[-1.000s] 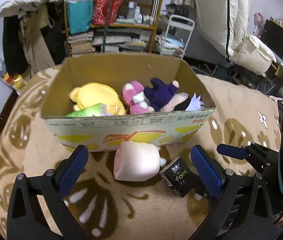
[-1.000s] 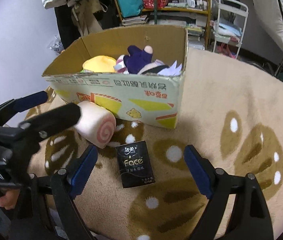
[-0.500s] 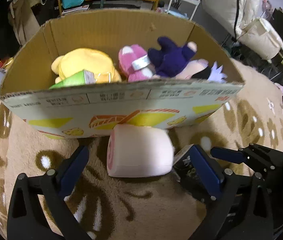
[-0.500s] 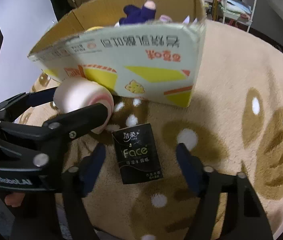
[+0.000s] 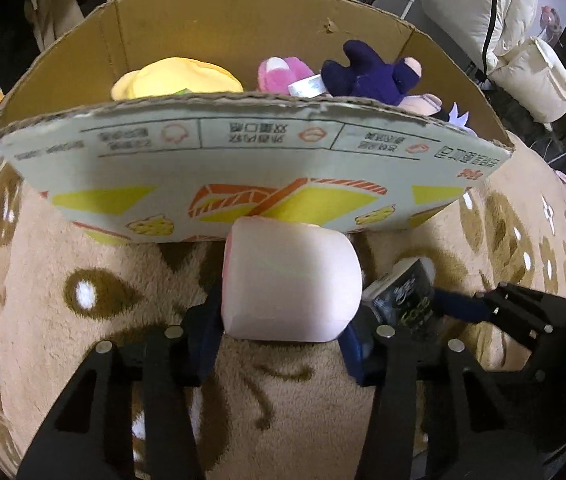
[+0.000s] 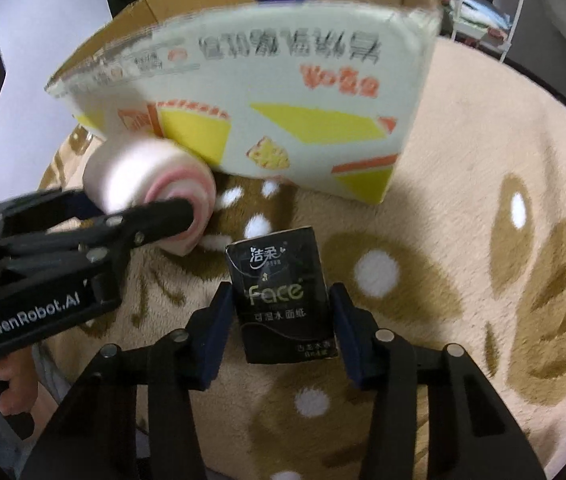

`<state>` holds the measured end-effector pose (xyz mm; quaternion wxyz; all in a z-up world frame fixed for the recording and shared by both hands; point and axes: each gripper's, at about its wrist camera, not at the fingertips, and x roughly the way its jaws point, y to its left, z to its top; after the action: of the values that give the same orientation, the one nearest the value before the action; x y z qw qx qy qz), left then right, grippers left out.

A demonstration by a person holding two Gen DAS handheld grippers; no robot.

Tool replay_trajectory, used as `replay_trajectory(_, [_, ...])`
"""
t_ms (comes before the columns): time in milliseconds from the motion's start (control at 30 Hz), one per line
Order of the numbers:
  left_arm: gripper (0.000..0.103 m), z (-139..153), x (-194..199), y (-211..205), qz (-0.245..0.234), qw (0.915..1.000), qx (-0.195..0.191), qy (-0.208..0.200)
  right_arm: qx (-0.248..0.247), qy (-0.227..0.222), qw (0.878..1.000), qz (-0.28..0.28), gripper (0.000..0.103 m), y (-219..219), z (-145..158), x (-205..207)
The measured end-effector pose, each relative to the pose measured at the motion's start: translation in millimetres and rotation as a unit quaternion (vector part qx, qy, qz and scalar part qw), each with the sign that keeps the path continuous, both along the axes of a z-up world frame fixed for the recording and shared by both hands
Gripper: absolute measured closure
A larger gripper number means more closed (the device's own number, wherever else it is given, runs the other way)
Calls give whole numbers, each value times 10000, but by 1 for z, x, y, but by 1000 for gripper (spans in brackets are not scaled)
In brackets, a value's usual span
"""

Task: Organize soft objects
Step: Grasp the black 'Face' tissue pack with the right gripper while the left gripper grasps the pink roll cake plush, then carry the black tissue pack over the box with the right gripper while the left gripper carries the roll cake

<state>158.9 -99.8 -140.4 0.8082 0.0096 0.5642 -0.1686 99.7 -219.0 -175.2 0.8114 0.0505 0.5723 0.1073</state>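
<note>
The left gripper [image 5: 287, 320] clamps its blue-padded fingers against both ends of a pink-and-white swirl-roll plush [image 5: 291, 280], held just in front of the printed front wall of an open cardboard box [image 5: 243, 168] at frame centre. In the right wrist view, the right gripper [image 6: 281, 328] has its fingers closed in on either side of a black "Face" tissue pack [image 6: 283, 300]; whether the pads actually press it cannot be told. The pack lies flat on a beige plush rug with brown paw prints [image 6: 483, 160], which runs open toward the right edge. Inside the box lie a yellow plush [image 5: 179, 78], a pink plush [image 5: 283, 74] and a dark purple plush [image 5: 371, 76]. Shelves and pale bedding crowd the upper background.
</note>
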Motion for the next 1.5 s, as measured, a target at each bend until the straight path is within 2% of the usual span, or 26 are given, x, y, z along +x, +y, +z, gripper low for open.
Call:
replay_trajectory(233, [57,16,-20,9,125,9988,243,-402,151,-462,9982,-339,52,-16,25,-12])
replay_trajectory(433, [57,43,-39,28,360,9961,66,-797,272,-951,9939,-485,52,-25,51,-27])
replay_trajectory(533, [57,61,-54,33,430,9922,119,-1168,315,-1279,9901,-493,52,-29,70,-33])
replay_trajectory(667, [57,92,-75,39,499,9821,154,-1812,358,-1677,9842,-442,52,-26,92,-41])
replay_trajectory(800, [57,121,-88,41,602,9662,125,-2502,432,-2032,9774,-392,52,-25,117,-45])
replay_trajectory(967, [57,148,-88,43,634,9504,159,-3042,403,-2503,9668,-308,52,-24,146,-47])
replay_trajectory(1033, [57,157,-83,46,670,9453,234,-3182,354,-2651,9632,-267,52,-22,158,-43])
replay_trajectory(1200, [57,174,-63,53,774,9395,202,-3332,128,-2900,9568,-151,52,-16,181,-27])
replay_trajectory(1367, [57,182,-42,54,773,9364,217,-3417,97,-2997,9540,-76,52,-12,194,-6])
replay_trajectory(1500, [57,177,-29,48,681,9366,275,-3425,116,-3073,9515,-17,52,-7,193,9])
